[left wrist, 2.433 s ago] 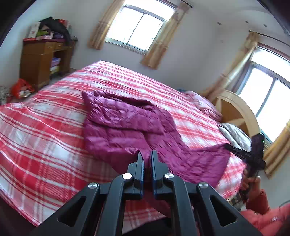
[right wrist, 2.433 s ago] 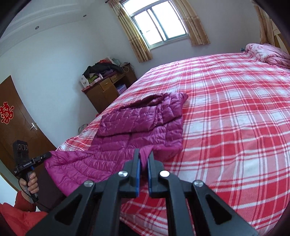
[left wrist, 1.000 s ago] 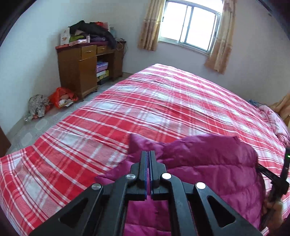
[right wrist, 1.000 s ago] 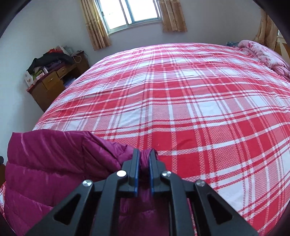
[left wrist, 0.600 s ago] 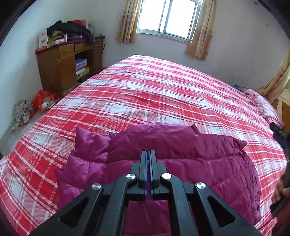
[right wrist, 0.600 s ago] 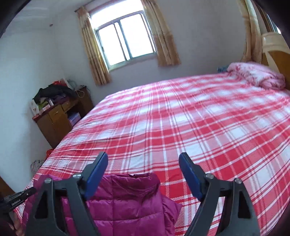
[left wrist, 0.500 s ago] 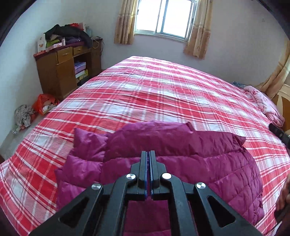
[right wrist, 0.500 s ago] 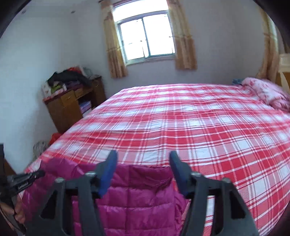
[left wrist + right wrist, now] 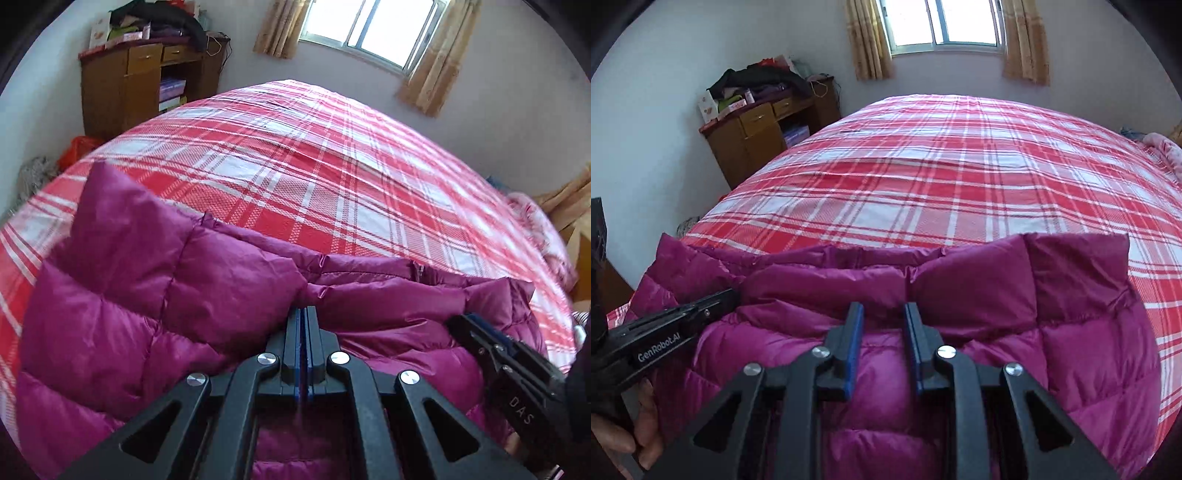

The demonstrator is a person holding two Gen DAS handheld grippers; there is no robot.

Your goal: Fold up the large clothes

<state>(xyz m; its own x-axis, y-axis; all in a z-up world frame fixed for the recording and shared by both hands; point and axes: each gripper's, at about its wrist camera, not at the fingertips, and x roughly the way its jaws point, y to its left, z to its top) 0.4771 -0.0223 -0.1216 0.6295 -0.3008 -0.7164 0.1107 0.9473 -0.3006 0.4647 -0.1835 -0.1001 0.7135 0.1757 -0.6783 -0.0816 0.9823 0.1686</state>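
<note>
A magenta quilted down jacket point(image 9: 147, 314) lies folded on the red plaid bed point(image 9: 332, 166), close to its near edge. My left gripper point(image 9: 303, 310) is shut, and the jacket's folded top edge puckers into its tips. In the right wrist view the same jacket point(image 9: 997, 295) fills the foreground, with the left gripper point(image 9: 731, 295) at its left side. My right gripper point(image 9: 882, 308) hovers over the jacket's middle with its jaws closing. Fabric shows in the gap, but the pads are clear of it. The right gripper point(image 9: 458, 321) also shows in the left wrist view.
A wooden cabinet point(image 9: 757, 136) piled with clothes stands by the wall on the left. A curtained window point(image 9: 945, 22) is behind the bed point(image 9: 960, 166). Pink bedding point(image 9: 535, 218) lies at the far right. A red bag point(image 9: 77, 147) sits on the floor. A person's hand point(image 9: 639, 443) holds the left gripper.
The right gripper let go of the jacket, opened wide, then narrowed and swung over the jacket's middle. The left gripper sank towards the folded edge. The jacket now lies doubled over.
</note>
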